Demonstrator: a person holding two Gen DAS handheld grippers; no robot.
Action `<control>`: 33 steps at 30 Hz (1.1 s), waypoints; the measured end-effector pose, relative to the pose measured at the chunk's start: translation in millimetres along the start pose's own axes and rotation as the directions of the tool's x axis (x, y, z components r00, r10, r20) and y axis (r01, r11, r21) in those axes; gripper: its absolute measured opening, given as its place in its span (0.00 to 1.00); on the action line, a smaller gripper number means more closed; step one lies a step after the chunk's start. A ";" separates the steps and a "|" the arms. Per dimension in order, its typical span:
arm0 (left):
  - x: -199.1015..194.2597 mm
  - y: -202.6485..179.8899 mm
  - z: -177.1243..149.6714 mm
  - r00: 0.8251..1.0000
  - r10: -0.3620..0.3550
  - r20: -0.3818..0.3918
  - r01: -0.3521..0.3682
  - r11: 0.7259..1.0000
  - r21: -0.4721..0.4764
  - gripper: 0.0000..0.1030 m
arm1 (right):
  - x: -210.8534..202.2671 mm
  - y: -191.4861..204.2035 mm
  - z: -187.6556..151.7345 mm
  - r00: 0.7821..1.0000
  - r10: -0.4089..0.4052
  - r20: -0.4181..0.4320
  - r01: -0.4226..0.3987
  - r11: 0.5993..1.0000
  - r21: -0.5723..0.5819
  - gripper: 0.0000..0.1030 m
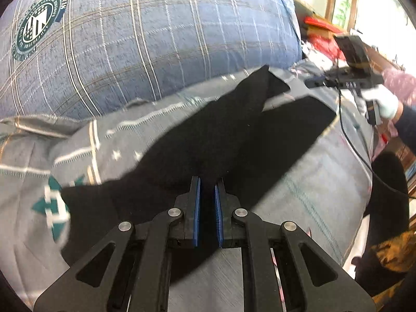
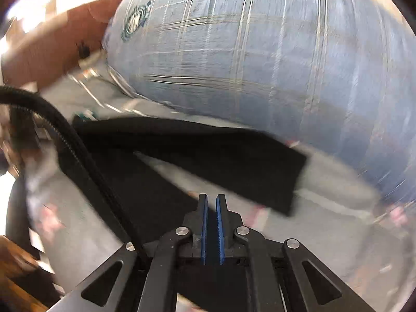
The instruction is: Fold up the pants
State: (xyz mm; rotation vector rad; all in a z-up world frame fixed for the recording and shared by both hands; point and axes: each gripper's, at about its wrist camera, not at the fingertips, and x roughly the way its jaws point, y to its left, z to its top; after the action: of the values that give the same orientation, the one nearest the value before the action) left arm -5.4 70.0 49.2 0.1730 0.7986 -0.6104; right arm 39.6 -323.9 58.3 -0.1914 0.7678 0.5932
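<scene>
Left wrist view, from the left edge across: a grey bedcover (image 1: 78, 140) with pale stripes and teal motifs lies rumpled, and behind it rises a big blue checked quilt (image 1: 161, 33) bearing a round green crest. No box, basket or other container shows in either view. Black pants (image 1: 215, 140) lie on the bedcover, spread on a slant from lower left to upper right, matte and dark with no visible print; near the far end the two legs part in a narrow V where the grey cover shows through. The left gripper (image 1: 207, 182) has its blue pads drawn close together with black cloth between them, so it is clenched on the pants. At the right edge a gloved hand (image 1: 384, 104) holds the right gripper's black body, a cable trailing below it.

Right wrist view is blurred. At left, a black braided cable (image 2: 78, 145) crosses the pants (image 2: 234, 161); one leg runs to a squared hem at the right and the other runs down towards the camera. The right gripper (image 2: 212, 200) is clenched, dark cloth between its blue pads.
</scene>
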 end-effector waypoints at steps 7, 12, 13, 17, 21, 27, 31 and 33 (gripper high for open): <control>-4.7 -8.5 -41.9 1.000 -0.010 -0.024 0.008 0.997 -0.074 0.08 | 35.5 11.4 -25.4 0.990 0.125 0.063 -0.139 0.931 0.337 0.45; -12.7 -6.3 -58.5 0.999 0.004 -0.039 -0.012 0.978 -0.207 0.08 | 40.1 -9.1 -61.9 0.981 0.101 0.166 -0.179 0.801 0.571 0.47; -16.0 -4.0 -60.6 1.000 0.002 -0.029 -0.009 0.971 -0.240 0.09 | 37.6 -14.3 -67.0 0.979 0.090 0.184 -0.184 0.786 0.591 0.47; -40.4 1.8 -69.1 0.999 0.040 0.036 -0.024 0.931 -0.365 0.19 | 45.2 -41.9 -57.7 0.976 0.025 0.214 -0.160 0.750 0.642 0.50; -56.0 8.0 -80.3 0.996 0.038 0.084 0.009 0.870 -0.494 0.50 | 55.4 -61.9 -51.4 0.979 0.003 0.202 -0.143 0.716 0.683 0.50; -59.8 30.3 -102.1 0.992 0.080 0.094 0.010 0.711 -0.703 0.59 | 64.8 -71.7 -51.6 0.984 -0.002 0.180 -0.131 0.680 0.722 0.53; -59.2 38.6 -104.3 0.988 0.087 0.129 0.041 0.652 -0.757 0.59 | 61.4 -78.6 -58.4 0.977 -0.008 0.215 -0.159 0.647 0.745 0.54; -55.4 43.9 -101.8 0.987 0.075 0.140 0.063 0.622 -0.780 0.59 | 62.1 -83.3 -60.4 0.974 -0.008 0.225 -0.170 0.630 0.758 0.54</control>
State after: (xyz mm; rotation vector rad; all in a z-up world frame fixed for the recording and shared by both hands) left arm -73.0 168.0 14.8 -0.6887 0.8425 -0.2100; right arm 86.1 -387.8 -32.2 0.7153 0.7677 0.3092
